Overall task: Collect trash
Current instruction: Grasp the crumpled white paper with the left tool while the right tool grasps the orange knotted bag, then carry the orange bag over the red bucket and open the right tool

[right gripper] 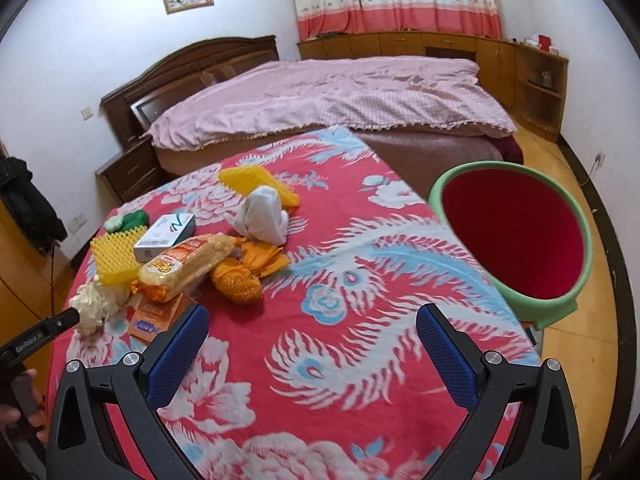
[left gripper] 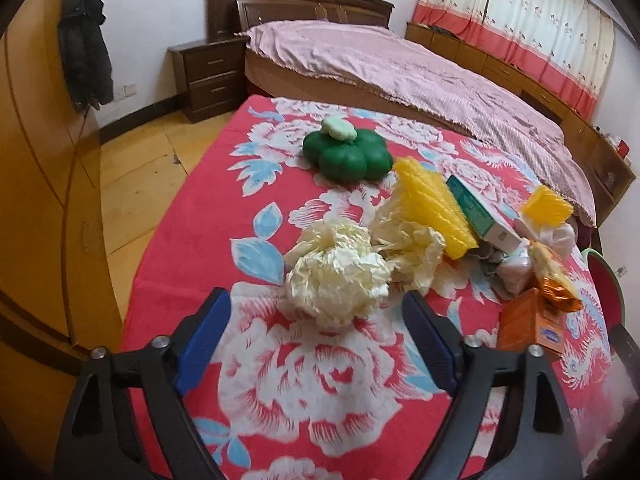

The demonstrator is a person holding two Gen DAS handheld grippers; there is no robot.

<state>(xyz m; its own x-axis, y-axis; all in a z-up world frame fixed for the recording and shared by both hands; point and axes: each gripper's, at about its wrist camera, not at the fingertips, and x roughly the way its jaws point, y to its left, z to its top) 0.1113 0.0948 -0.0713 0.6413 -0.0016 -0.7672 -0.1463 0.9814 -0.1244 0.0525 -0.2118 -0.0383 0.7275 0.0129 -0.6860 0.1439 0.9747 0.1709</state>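
- Tablecloth [right gripper: 360, 264], red with white and blue flowers, spreading under everything, with a pink-covered bed [right gripper: 340, 96] lying beyond.
- Bin [right gripper: 576, 276], green-rimmed and red inside, tilting its mouth toward the cloth at the table's right edge, well apart from the litter.
- Litter crowding the far-left part of the cloth in the right wrist view: snack packet [right gripper: 184, 268] resting across an orange carton [right gripper: 154, 316], white box [right gripper: 164, 236] behind, yellow ridged pad [right gripper: 114, 256] beside it, white knotted bag [right gripper: 262, 216] and orange mesh bundle [right gripper: 238, 284] nearer the middle.
- Green flower-shaped container [left gripper: 346, 156] sitting apart toward the bed; hard to say whether trash or not.
- Left gripper [left gripper: 316, 320] hovering with jaws released wide, holding nothing, blue pads flanking the near side of a crumpled cream paper wad [left gripper: 338, 280] without touching it.
- Right gripper [right gripper: 312, 336] hanging over bare cloth, jaws likewise spread and empty, bin just off to its right.
- Judging by this, lining up for a pick of the wad, seemingly early in the job with the bin showing nothing inside.
- Calling next for pushing the left fingers forward around the wad, clenching gently on the soft paper, then carrying it across the table to the bin.
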